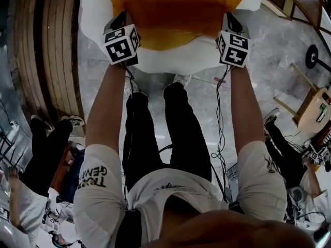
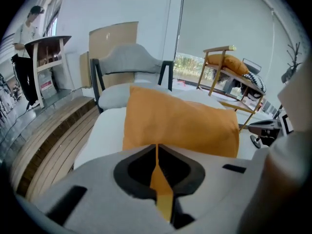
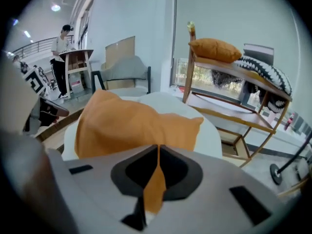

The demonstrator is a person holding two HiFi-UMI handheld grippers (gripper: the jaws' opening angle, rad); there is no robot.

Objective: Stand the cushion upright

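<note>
The soft orange fabric cushion [image 1: 176,14] is found on the rounded white upholstered seat [image 1: 170,61], in front of a grey padded chair [image 2: 127,62]. Its near edge is gripped towards one end by the left gripper [image 2: 157,147] and towards the other by the right gripper [image 3: 158,147]. A thin fold of orange cloth is pinched between each pair of almost closed jaws.

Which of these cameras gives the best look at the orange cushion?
The left gripper view: the orange fabric cushion shows its broad face and top edge there. The right gripper view shows it from the other side, partly behind the gripper. The head view catches only its near part, cut off by the frame.
</note>
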